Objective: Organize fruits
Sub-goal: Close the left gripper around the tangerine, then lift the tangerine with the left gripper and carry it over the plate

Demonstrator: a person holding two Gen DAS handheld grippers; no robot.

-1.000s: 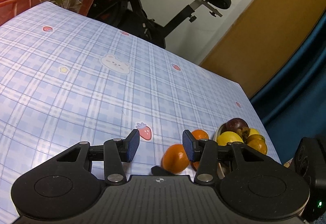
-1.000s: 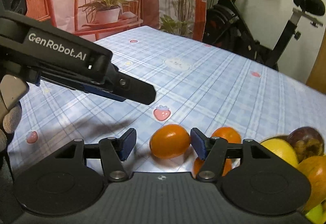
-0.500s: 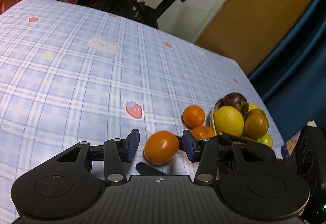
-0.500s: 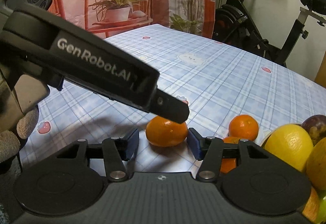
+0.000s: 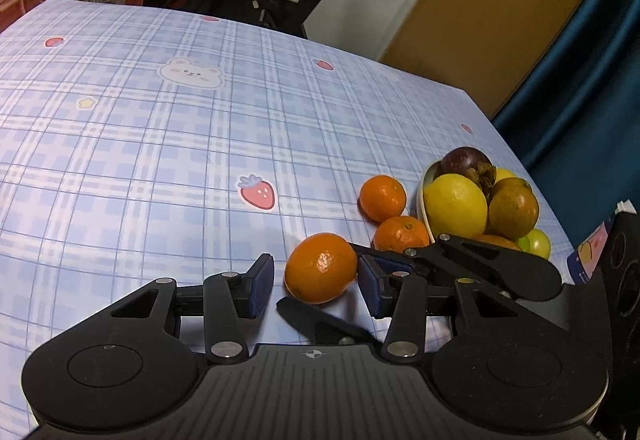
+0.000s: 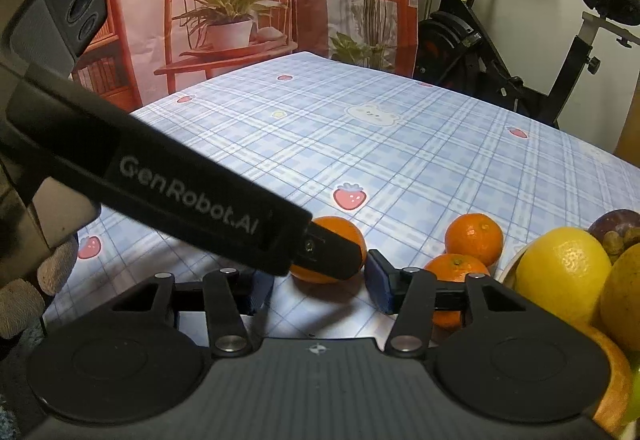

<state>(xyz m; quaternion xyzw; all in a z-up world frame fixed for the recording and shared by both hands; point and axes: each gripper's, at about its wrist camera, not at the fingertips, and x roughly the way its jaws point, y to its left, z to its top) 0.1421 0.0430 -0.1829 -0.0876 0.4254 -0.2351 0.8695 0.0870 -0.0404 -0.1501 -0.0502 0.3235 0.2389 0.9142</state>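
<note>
We have both grippers converging on the same orange, lying on the blue plaid tablecloth just left of the fruit bowl. Right gripper jaws closing around it, pads not touching. Left gripper parted, no contact. Two more oranges sit beside the bowl.
</note>
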